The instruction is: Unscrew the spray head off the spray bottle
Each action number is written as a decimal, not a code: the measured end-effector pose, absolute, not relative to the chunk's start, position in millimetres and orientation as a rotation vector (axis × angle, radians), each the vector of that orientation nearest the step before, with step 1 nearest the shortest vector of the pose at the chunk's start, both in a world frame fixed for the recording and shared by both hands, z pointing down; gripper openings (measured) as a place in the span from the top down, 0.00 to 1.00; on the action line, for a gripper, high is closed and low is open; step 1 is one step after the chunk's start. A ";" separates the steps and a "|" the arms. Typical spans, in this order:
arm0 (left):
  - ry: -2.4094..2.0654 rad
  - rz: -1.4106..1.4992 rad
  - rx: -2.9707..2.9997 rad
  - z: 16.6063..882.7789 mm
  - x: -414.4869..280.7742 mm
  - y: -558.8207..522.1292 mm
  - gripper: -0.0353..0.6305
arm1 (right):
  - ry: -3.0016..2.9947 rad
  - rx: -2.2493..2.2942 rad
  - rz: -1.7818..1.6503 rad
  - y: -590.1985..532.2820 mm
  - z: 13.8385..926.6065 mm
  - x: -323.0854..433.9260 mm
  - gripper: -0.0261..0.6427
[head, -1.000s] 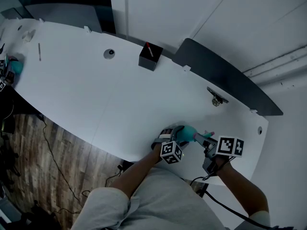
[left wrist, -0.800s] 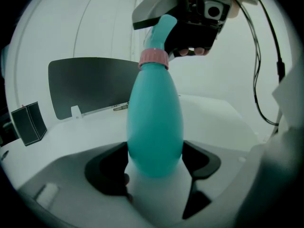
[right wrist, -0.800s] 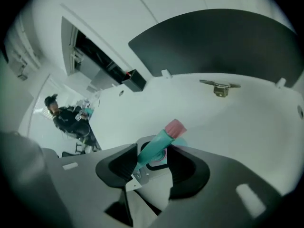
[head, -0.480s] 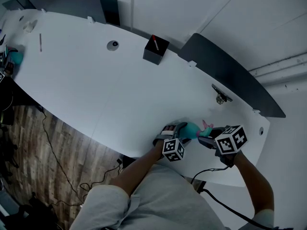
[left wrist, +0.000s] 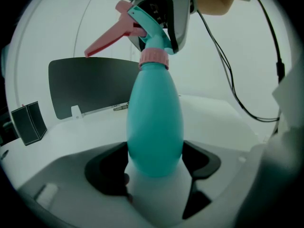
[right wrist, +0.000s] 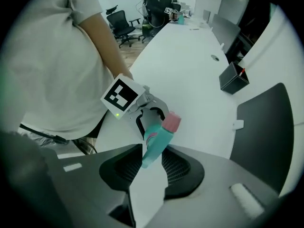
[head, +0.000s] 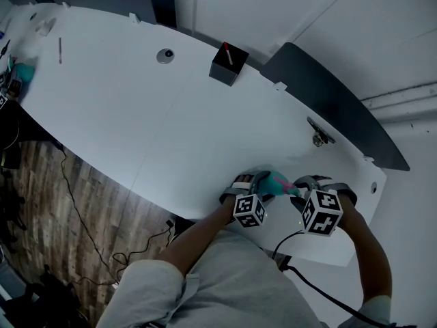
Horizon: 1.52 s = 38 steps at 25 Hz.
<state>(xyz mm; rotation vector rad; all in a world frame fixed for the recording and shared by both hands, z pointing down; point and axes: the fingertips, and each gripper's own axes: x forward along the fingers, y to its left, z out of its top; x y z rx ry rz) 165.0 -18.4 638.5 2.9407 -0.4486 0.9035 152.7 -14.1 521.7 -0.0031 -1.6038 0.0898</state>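
Note:
A teal spray bottle point(left wrist: 154, 122) stands upright near the table's front edge, with my left gripper point(left wrist: 154, 167) shut on its lower body. A pink collar point(left wrist: 153, 57) rings its neck. Above that sits the teal spray head point(left wrist: 149, 30) with a pink trigger point(left wrist: 107, 39) pointing left. My right gripper point(right wrist: 149, 167) comes down from above, and its jaws have just been closing with the spray head point(right wrist: 154, 146) between the pads. In the head view the bottle point(head: 276, 182) shows between my left gripper point(head: 258, 186) and my right gripper point(head: 304, 186).
The white table point(head: 171, 128) carries a black box point(head: 229, 63) holding a red pen, a round grommet point(head: 166, 55) and a metal clip point(head: 317, 137). A dark panel point(head: 334, 108) stands along the far edge. A cable point(head: 293, 268) trails from the right gripper. Another person point(right wrist: 159, 4) stands at the far end.
My right gripper has rolled round above the spray head, so its marker cube now faces differently, and it has shifted a little. My left gripper and the bottle have stayed in place.

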 end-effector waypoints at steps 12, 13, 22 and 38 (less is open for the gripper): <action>-0.447 0.904 2.944 638.7 164.1 -18.4 0.42 | -1.844 0.672 0.563 -25.4 535.9 148.7 0.58; -0.446 0.904 2.943 638.6 164.0 -18.1 0.42 | -1.840 0.663 0.536 -25.9 537.3 147.7 0.66; -0.340 0.985 2.990 638.0 164.7 -13.8 0.42 | -1.817 0.367 0.118 -14.5 536.5 143.7 0.77; -0.210 0.992 2.976 639.2 158.4 -11.0 0.42 | -1.594 -0.122 -0.814 2.5 527.4 136.4 0.77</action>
